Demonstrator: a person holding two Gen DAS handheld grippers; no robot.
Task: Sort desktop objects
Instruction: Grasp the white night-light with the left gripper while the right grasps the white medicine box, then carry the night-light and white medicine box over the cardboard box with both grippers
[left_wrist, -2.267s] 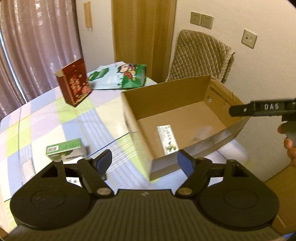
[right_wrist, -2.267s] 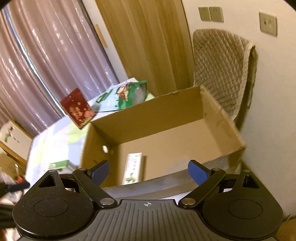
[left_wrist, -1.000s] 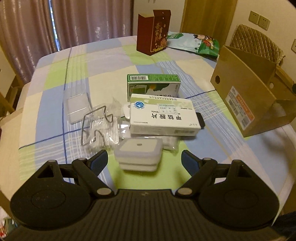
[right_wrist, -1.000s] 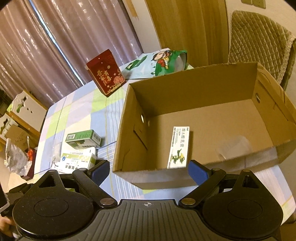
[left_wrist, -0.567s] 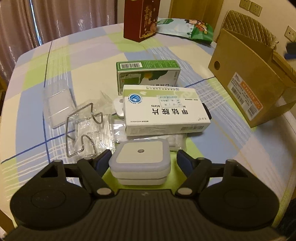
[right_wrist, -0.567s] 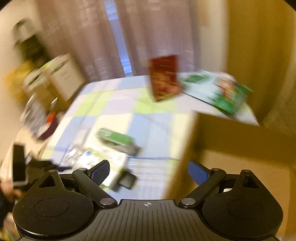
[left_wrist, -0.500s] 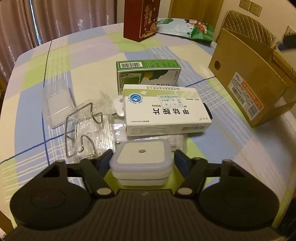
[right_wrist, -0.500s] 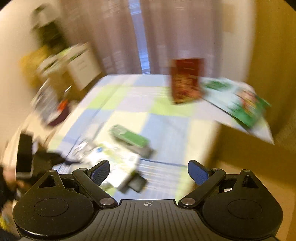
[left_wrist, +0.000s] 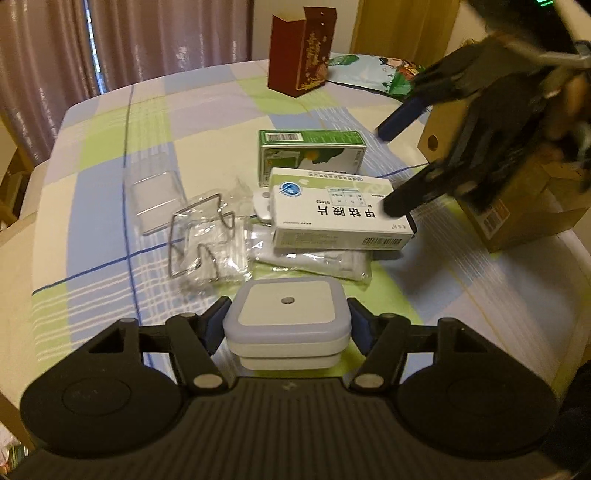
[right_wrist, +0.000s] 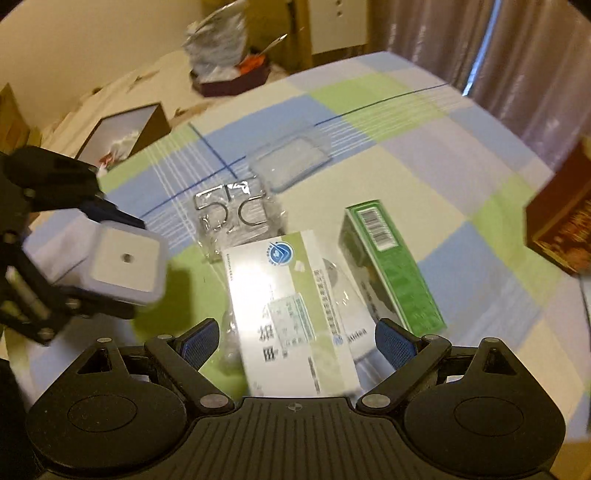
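A cloth of pale blue, green and cream checks covers the counter (left_wrist: 92, 155), with mauve curtains (left_wrist: 147, 40) hanging behind it and a wooden door beyond. At the far edge stand a dark red carton (left_wrist: 301, 51) and a flat green snack bag (left_wrist: 388, 74), and an open cardboard box (left_wrist: 517, 206) sits at the counter's right edge. Mid-counter lie a green box (left_wrist: 310, 155), a white medicine box (left_wrist: 340, 218) printed with Chinese characters and a blue round logo, a clear plastic tray (left_wrist: 155, 194) and a bent wire piece in a clear bag (left_wrist: 201, 240). The left tool (left_wrist: 286, 325) is closed on a square white container (left_wrist: 286, 321), its lid pale grey with a small dot at the centre; in the right wrist view the container (right_wrist: 122, 269) appears raised off the cloth. The right tool (right_wrist: 295, 341) is spread wide, its blue pads on either side of the near end of the white medicine box (right_wrist: 291, 314), not touching it.
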